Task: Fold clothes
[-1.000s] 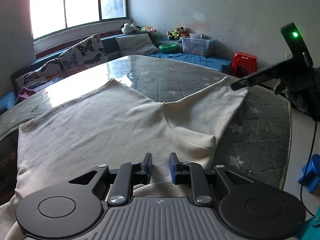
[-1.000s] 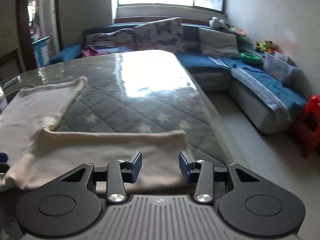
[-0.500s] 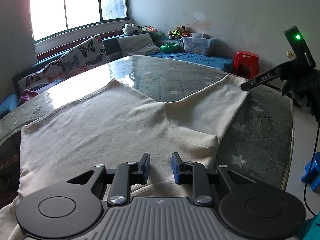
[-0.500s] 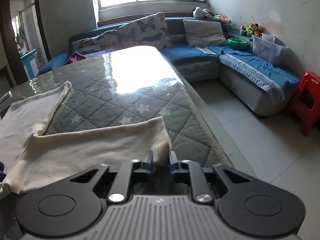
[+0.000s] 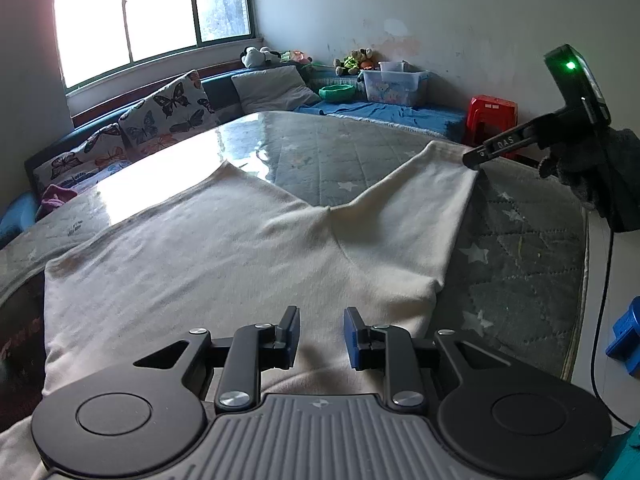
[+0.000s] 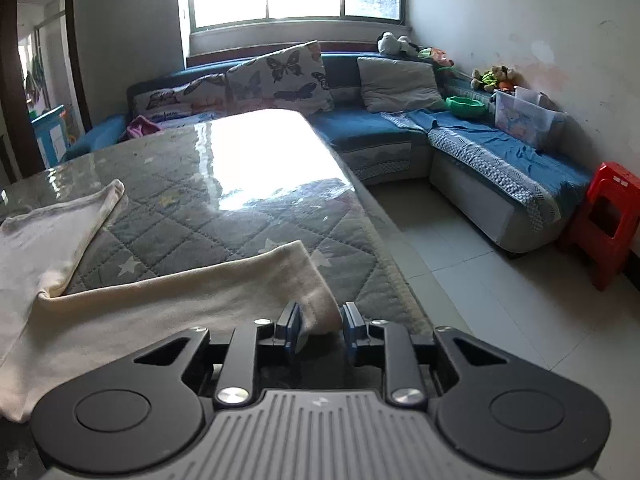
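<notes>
**On the quilted table: sleeve end in reach, waist end waiting**

Across the grey quilted table lies a cream garment, spread flat with both long limbs fanned out. The right gripper sits at the end of the near limb; its jaws are opening, the cloth end lies between them, and only the left pad seems to touch it. The left gripper hovers over the garment's near edge, jaws parted a little, nothing pinched.

This looks like the setup for a first fold. Next, both tools need a firm pinch before lifting the cloth across.

Whether the garment is trousers or a top is unclear; its near hem is hidden under the left tool.
</notes>
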Demonstrator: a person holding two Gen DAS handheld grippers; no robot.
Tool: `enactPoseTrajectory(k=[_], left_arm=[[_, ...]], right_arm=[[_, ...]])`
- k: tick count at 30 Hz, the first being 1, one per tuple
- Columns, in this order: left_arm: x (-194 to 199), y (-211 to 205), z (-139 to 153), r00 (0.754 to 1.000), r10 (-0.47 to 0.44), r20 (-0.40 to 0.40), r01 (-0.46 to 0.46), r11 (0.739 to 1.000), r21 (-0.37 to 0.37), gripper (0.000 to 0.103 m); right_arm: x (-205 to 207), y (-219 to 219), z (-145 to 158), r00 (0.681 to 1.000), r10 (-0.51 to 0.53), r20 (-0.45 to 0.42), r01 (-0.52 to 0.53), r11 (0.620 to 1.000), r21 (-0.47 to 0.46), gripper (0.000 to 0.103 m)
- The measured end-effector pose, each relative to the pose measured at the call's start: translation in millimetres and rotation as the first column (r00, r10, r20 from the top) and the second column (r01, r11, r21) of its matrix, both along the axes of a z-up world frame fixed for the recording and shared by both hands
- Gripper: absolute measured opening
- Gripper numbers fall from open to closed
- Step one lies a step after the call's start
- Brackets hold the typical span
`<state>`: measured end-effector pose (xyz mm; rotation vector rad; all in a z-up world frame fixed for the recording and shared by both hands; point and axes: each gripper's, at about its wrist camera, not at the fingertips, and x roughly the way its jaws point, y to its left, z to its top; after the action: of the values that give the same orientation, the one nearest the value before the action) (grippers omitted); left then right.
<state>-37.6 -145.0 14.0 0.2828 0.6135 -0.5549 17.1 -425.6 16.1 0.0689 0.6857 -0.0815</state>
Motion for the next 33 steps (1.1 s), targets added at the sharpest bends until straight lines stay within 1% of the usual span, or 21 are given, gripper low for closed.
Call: enactPoseTrajectory(k=[5,8,13,14,15,18,20,26,30,33], left_arm=[[3,-8,4,1.0,-0.013,0.011,0.013,1.0,-0.012,0.026],[4,-14,4,1.0,-0.027,0.014,0.027,1.0,-0.013,0.026],[4,-21,3,0.999,-0.038,0.012,0.038,0.999,-0.014,0.026],[4,-22,2,0.999,-0.039,0.01,0.039,0.999,-0.012,0.026],[5,-23,1,0.999,-0.039,0.008,0.039,0.999,-0.01,0.026],[4,-25,0,0.999,-0.039,0.004,0.039,0.999,-0.008,0.026],[4,-25,0,0.999,-0.041,0.004,0.041,0.999,-0.009,0.026],[6,-27,-3,0.999,-0.046,0.001,0.046,0.999,-0.012,0.026],[5,-27,-2,0.999,-0.035,0.001,0.035,0.999,-0.024,0.027],[3,-19,2,1.0,-0.009,0.007,0.009,0.999,-0.042,0.03]], right_arm=[[-12,-9,5,1.0,-0.025,0.005,0.025,0.997,0.076,0.023],[-12,-9,2,1.0,-0.029,-0.003,0.029,0.995,0.093,0.023],[-4,-8,-5,0.998,-0.07,-0.004,0.07,0.991,0.113,0.023],[-4,-6,-6,0.997,-0.072,0.001,0.072,0.991,0.115,0.02],[-3,-6,-7,0.997,-0.074,0.005,0.073,0.99,0.118,0.011],[-3,-8,-8,0.997,-0.076,0.019,0.072,0.987,0.144,0.007],[-4,-10,-4,0.996,-0.079,0.035,0.072,0.983,0.168,0.006],[-9,-3,31,0.99,-0.02,0.138,-0.005,0.984,0.179,0.006],[-9,15,62,0.979,0.061,0.197,-0.095,0.982,0.164,0.005],[-10,36,84,0.961,0.141,0.239,-0.179,0.973,0.148,0.005]])
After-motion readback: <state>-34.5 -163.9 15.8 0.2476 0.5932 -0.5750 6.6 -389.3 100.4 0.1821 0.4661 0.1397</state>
